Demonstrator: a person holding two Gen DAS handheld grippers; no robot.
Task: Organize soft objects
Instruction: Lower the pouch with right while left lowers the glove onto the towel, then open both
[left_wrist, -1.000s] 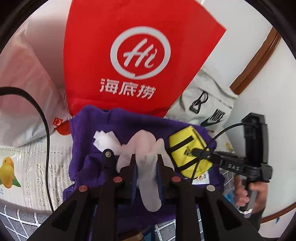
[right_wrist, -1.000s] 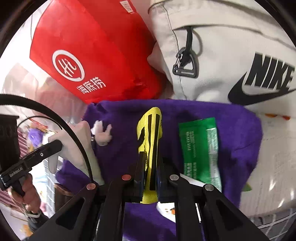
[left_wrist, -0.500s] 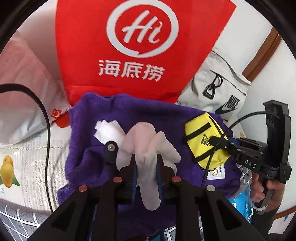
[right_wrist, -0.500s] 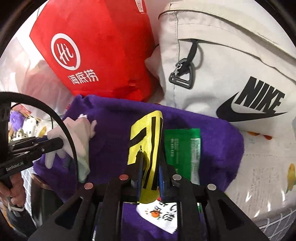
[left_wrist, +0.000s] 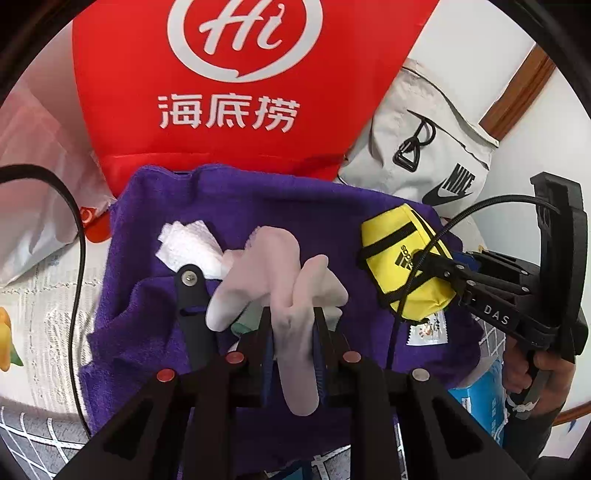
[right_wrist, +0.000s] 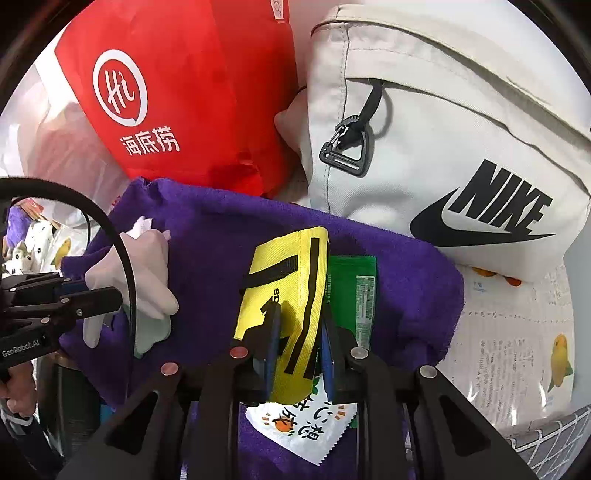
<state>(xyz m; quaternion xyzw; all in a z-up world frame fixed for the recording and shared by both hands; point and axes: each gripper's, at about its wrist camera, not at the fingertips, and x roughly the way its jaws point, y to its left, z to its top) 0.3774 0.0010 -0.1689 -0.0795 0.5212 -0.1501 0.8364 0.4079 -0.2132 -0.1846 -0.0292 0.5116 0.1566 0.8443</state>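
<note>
- On the left, the left gripper (left_wrist: 293, 328) has its fingers pinched narrow on a pale pink glove (left_wrist: 284, 280), which bunches above the pads and droops below them.
- The glove is held above the purple towel (left_wrist: 258, 206); a crumpled white tissue (left_wrist: 188, 243) lies on the towel just behind it.
- In the middle and right, the right gripper (right_wrist: 299, 332) clamps narrow on a yellow pouch (right_wrist: 284, 280) with black stripes, held up over the towel.
- Under the pouch lie a green packet (right_wrist: 356, 291) and a white sachet (right_wrist: 306, 428).
- Behind stand a red bag (right_wrist: 192, 92) and a grey Nike bag (right_wrist: 461, 129).
- Judged step: both soft items are gripped and in carry. Next, each needs a chosen spot, perhaps a bag, then a gentle lowering before the fingers open.
</note>
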